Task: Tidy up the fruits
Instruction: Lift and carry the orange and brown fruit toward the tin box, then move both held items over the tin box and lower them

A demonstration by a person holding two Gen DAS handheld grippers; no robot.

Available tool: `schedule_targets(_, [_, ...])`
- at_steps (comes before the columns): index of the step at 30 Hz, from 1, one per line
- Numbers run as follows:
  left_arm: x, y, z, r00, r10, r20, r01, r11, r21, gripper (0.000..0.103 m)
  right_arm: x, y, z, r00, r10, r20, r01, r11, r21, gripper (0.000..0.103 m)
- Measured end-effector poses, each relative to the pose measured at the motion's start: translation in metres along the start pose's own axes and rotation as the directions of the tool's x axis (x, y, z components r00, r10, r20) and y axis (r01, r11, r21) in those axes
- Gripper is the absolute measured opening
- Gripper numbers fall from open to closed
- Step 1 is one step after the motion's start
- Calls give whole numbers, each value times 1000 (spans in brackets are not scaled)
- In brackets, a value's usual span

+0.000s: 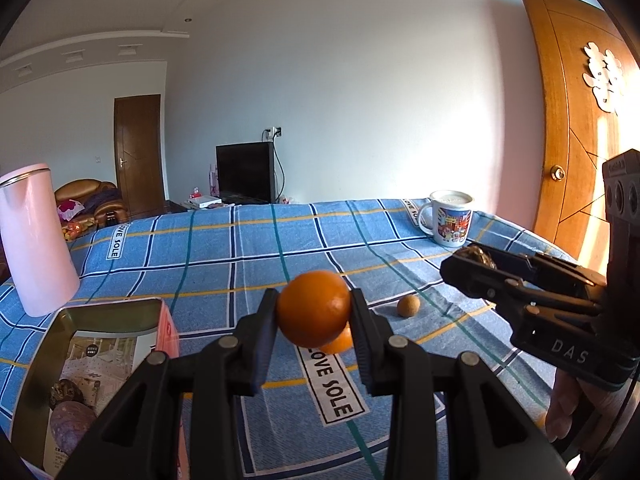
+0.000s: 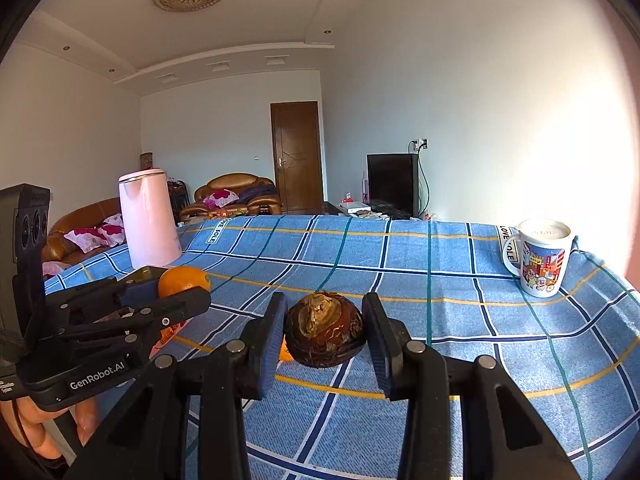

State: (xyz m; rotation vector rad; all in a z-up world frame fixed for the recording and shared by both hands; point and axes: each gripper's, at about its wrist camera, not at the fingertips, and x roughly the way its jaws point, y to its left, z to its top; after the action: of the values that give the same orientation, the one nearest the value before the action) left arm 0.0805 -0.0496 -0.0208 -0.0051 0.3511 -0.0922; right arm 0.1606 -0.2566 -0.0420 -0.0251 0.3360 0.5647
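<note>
My left gripper is shut on an orange and holds it above the blue checked tablecloth. A second orange lies on the cloth just behind it, mostly hidden. My right gripper is shut on a dark brown wrinkled fruit, also above the cloth; it shows at the right of the left wrist view. A small tan round fruit lies on the cloth between the grippers. An open tin box at the lower left holds two dark fruits.
A pink kettle stands at the table's left, behind the tin. A printed white mug stands at the far right corner. A wooden door is beyond the table's right edge. A TV and sofa are in the room behind.
</note>
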Motion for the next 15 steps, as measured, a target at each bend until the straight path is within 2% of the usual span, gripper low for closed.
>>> schedule_targets(8, [-3,4,-1,1000,5,6,-5,1000,-7,36,0,4,0,1000,0,1,0,1000,-16,41])
schedule_targets(15, [-6,22,-2,1000,15,-13,-16,1000,-27,36,13,13,8,999,28,-28,-28,1000,-11,41])
